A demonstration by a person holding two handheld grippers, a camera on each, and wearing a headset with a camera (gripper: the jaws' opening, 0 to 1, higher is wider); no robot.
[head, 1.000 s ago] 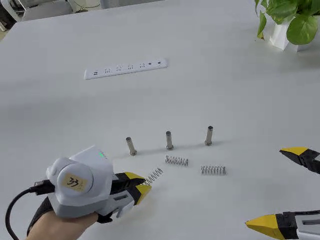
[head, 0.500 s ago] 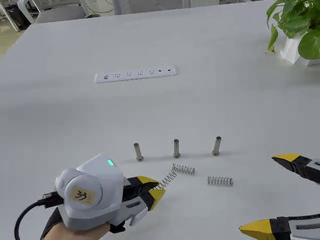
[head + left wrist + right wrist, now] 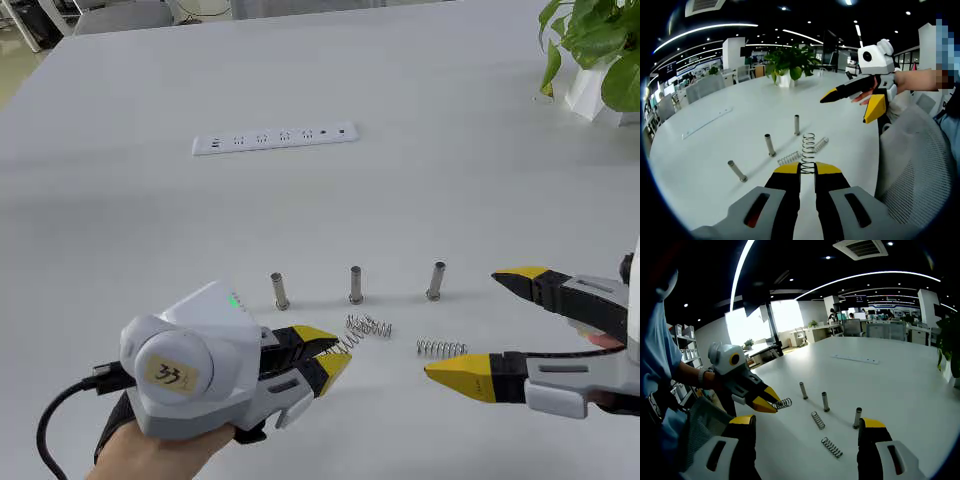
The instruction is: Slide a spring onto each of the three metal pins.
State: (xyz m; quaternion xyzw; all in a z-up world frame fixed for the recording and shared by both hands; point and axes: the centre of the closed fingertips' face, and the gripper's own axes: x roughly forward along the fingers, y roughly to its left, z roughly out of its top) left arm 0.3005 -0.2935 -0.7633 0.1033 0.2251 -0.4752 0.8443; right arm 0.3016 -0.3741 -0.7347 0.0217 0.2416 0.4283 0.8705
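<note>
Pale grey tabletop [image 3: 120,240] runs wide under both grippers, with a white power strip [image 3: 275,138] lying far back and a potted plant [image 3: 600,50] at the far right corner; the gripper views show an open-plan office with ceiling light strips beyond it. The left gripper [image 3: 335,355] has its yellow-tipped jaws pressed together on 1 end of a spring [image 3: 346,342], which sticks out past the tips toward the pins. The right gripper [image 3: 463,322] hangs to the right of the work with its jaws spread wide and nothing between them. 3 metal pins stand upright in a row, all bare: the left pin [image 3: 280,291], the middle pin [image 3: 355,284] and the right pin [image 3: 436,280]. 2 more springs lie flat on the tabletop just in front of that row. The second spring [image 3: 368,325] lies near the middle pin, close to the free end of the held one, and the third spring [image 3: 441,348] lies in front of the right pin, beside the right gripper's lower jaw.
</note>
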